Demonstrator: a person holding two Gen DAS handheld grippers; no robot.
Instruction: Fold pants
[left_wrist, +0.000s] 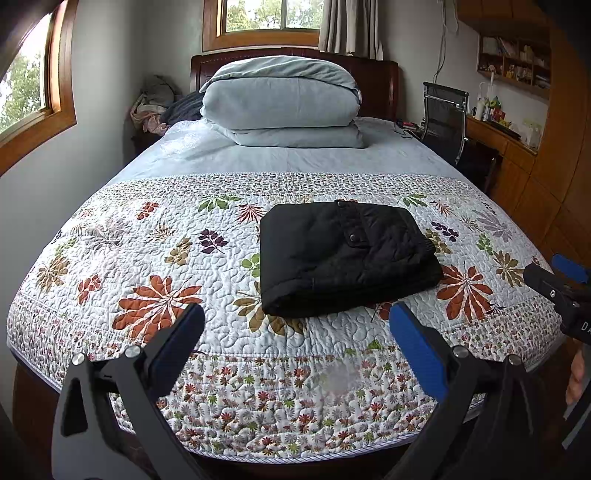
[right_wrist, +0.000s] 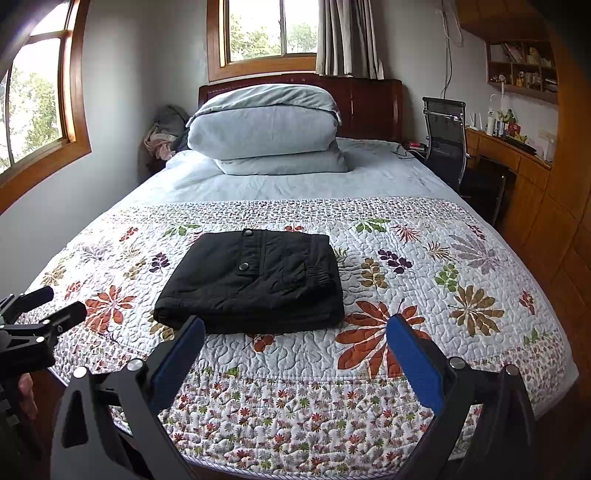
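Fingers (left_wrist: 413, 354) of left gripper (left_wrist: 295, 332): spread wide, holding nothing, above foot of quilt (left_wrist: 147, 229). Right gripper (right_wrist: 295, 343): same (blue pads apart, nothing between). Pants (left_wrist: 343, 258): black, folded into compact rectangle, flat on quilt just beyond both. Duvet (left_wrist: 280, 107): folded, stacked at headboard (left_wrist: 380, 85).

Floral quilt (left_wrist: 155, 236), folded duvet (left_wrist: 280, 99)

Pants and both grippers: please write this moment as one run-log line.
pants: folded, on quilt | left gripper: open, holds nothing | right gripper: open, holds nothing
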